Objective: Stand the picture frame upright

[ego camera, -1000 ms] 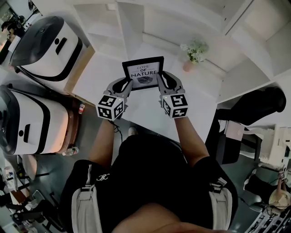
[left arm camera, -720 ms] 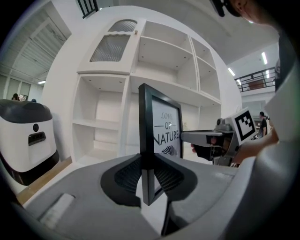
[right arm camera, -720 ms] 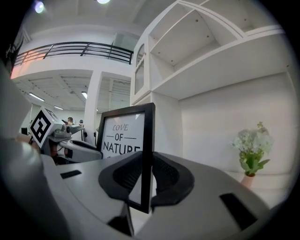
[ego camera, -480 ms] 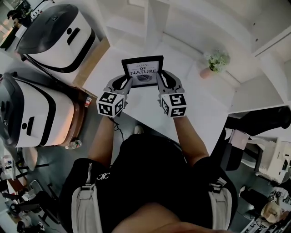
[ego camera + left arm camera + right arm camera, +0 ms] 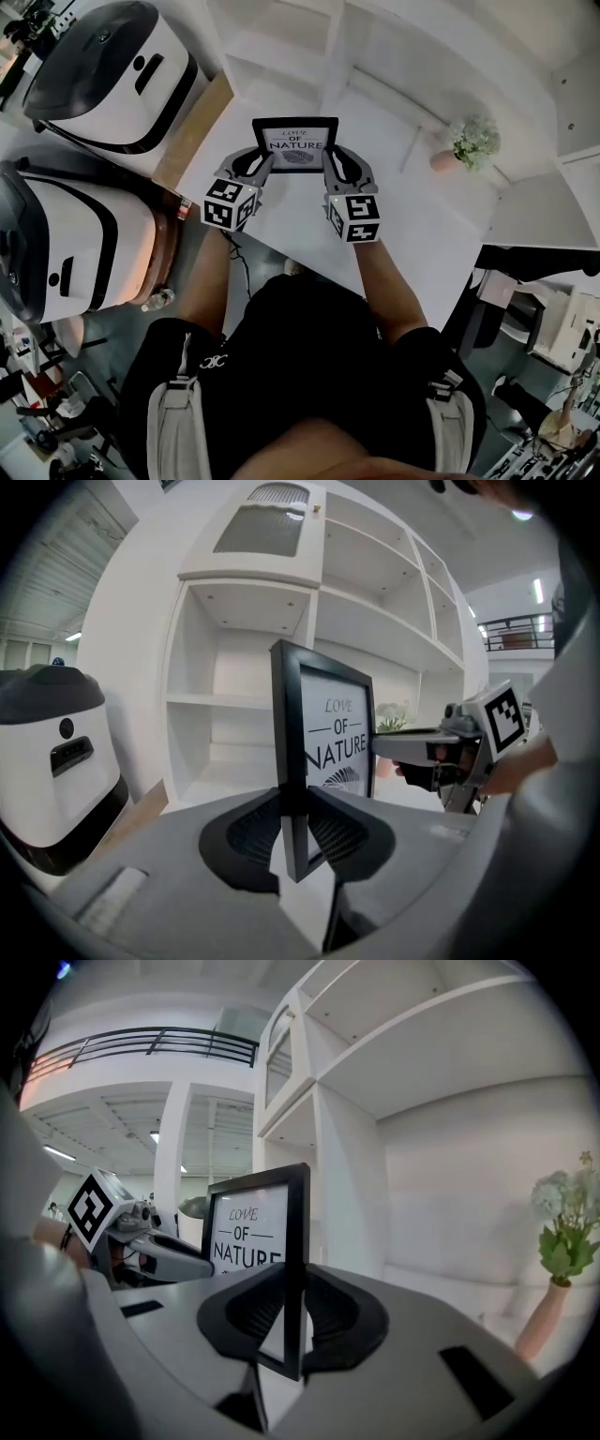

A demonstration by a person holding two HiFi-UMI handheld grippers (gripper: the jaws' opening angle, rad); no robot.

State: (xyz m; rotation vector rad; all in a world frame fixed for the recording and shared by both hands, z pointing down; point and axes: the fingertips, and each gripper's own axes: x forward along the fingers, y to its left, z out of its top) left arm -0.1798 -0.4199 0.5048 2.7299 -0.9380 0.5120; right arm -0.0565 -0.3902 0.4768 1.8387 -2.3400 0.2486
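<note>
A black picture frame (image 5: pixel 295 142) with a white print reading "LOVE OF NATURE" is held upright over the white table (image 5: pixel 412 234), facing me. My left gripper (image 5: pixel 261 163) is shut on its left edge, and the frame (image 5: pixel 292 761) stands edge-on between the two pads. My right gripper (image 5: pixel 331 161) is shut on its right edge, with the frame (image 5: pixel 292 1260) clamped between that gripper's pads. In each gripper view the other gripper shows beyond the frame. I cannot tell whether the frame's bottom edge touches the table.
White open shelves (image 5: pixel 281 47) stand behind the table. A small plant in a pink vase (image 5: pixel 469 142) sits at the table's right, also seen as the vase (image 5: pixel 539 1321). Two big white and black machines (image 5: pixel 103 66) stand on the left by a wooden board (image 5: pixel 192 131).
Both grippers have carried the frame forward and a little down toward the shelves. The plant now lies further to the right of them. The grips look the same.
</note>
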